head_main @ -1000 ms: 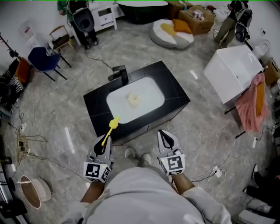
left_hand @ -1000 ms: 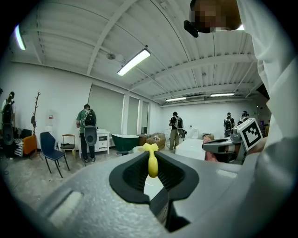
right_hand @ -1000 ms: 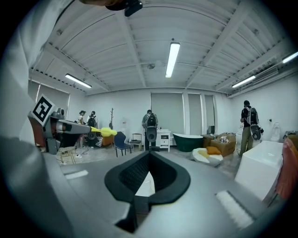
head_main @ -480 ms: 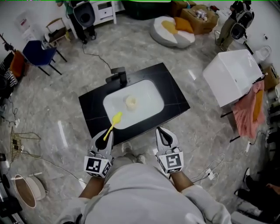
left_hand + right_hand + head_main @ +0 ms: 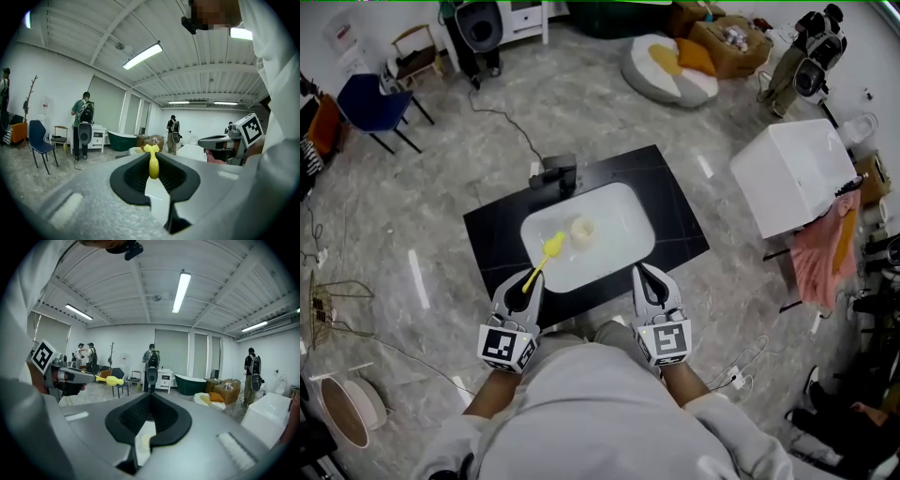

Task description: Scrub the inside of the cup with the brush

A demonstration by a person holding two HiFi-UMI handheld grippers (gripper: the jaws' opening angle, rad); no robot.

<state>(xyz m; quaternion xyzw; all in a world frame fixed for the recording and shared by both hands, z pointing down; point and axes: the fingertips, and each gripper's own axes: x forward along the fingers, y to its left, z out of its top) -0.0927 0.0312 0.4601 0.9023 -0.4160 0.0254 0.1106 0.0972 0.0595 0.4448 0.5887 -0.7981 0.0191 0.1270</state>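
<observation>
A pale cup [image 5: 581,231] stands upright in the white sink basin [image 5: 619,225] of a black counter [image 5: 675,220]. My left gripper [image 5: 526,283] is shut on the handle of a yellow brush [image 5: 543,258], whose head reaches over the basin's near left side, just short of the cup. In the left gripper view the yellow brush [image 5: 153,161] sticks straight out between the closed jaws. My right gripper [image 5: 648,277] is shut with nothing in it, at the counter's near edge. From the right gripper view the brush [image 5: 109,379] shows at left, and the cup [image 5: 146,440] peeks below the jaws.
A black tap [image 5: 559,172] stands at the basin's far side. A white box [image 5: 792,173] with pink cloth [image 5: 817,258] is at right, a blue chair [image 5: 371,105] far left, a cushion [image 5: 670,67] beyond. Several people [image 5: 151,363] stand in the room.
The counter has come closer under both grippers. The brush head now reaches over the basin near the cup. Both grippers stay shut.
</observation>
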